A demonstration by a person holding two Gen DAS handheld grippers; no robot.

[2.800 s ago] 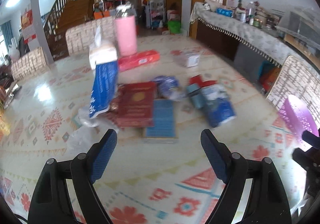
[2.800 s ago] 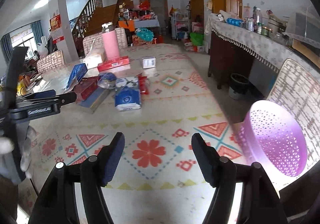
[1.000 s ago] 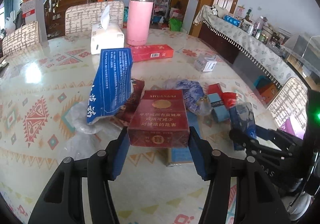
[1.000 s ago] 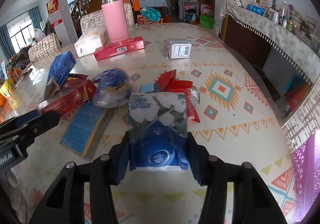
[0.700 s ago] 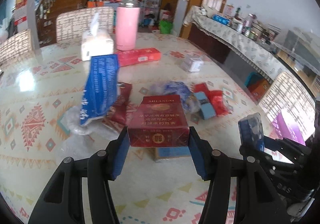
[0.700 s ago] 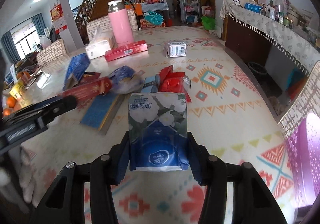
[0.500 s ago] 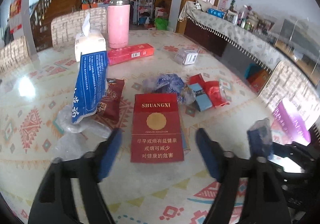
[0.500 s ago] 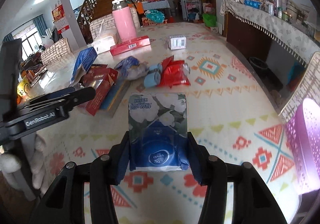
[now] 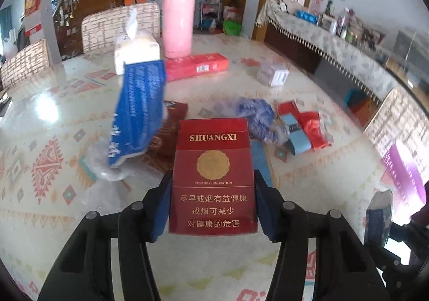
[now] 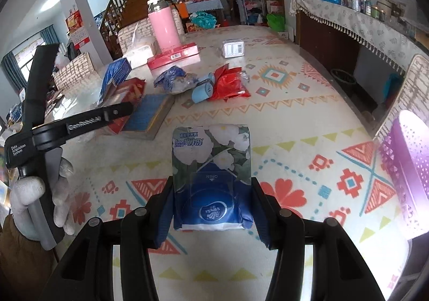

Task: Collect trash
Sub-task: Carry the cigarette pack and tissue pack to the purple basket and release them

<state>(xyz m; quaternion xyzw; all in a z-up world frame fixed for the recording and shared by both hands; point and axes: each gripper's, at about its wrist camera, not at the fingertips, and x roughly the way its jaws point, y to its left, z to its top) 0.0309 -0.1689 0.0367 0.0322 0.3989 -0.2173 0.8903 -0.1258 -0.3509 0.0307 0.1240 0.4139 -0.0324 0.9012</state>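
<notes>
A dark red cigarette box (image 9: 213,180) sits between the blue pads of my left gripper (image 9: 213,201), whose jaws are closing and pressing on its sides just above the table. My right gripper (image 10: 211,209) is shut on a blue and white floral tissue pack (image 10: 211,166), held over the patterned tablecloth. A purple perforated basket (image 10: 405,166) stands just beyond the table's right edge. On the table lie a blue bag (image 9: 139,110), a crumpled blue wrapper (image 9: 254,116), a red wrapper (image 9: 311,126) and a light blue roll (image 9: 297,137).
A pink flask (image 9: 178,27), a white tissue box (image 9: 136,48), a long red carton (image 9: 195,66) and a small white box (image 9: 273,74) stand at the far side. A flat blue book (image 10: 147,116) lies beside the left gripper's arm, which a gloved hand (image 10: 32,193) holds.
The left jaws opened, letting the red box lie flat, then closed on it again nearer its bottom end. The right gripper carried the tissue pack away from the pile, toward the purple basket.
</notes>
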